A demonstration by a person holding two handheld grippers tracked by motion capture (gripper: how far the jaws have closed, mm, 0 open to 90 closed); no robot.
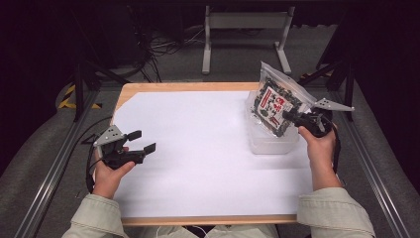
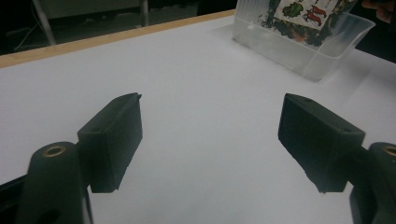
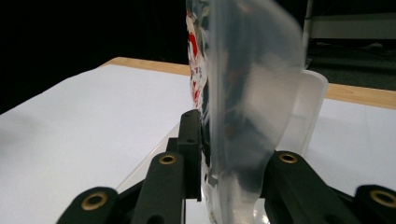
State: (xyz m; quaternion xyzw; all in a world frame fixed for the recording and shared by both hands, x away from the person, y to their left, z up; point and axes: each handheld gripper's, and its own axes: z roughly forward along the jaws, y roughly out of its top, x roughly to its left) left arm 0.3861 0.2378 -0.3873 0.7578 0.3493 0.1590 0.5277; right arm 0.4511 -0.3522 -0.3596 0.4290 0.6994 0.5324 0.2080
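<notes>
High view: my right gripper [image 1: 293, 119] pinches a printed clear bag [image 1: 275, 101], holding it tilted over a clear plastic tub [image 1: 272, 143] near the desk's [image 1: 198, 87] right edge. My left gripper [image 1: 141, 141] rests by the left edge.

Left gripper view: my jaws gape wide above white desk.

Right gripper view: my jaws clamp the bag [image 3: 243, 93].

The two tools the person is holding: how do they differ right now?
The left tool has its jaws spread wide with nothing between them; the right tool is clamped on a printed plastic bag. The left hovers over bare white table; the right holds the bag in a clear tub. Both are black, hand-held.
</notes>
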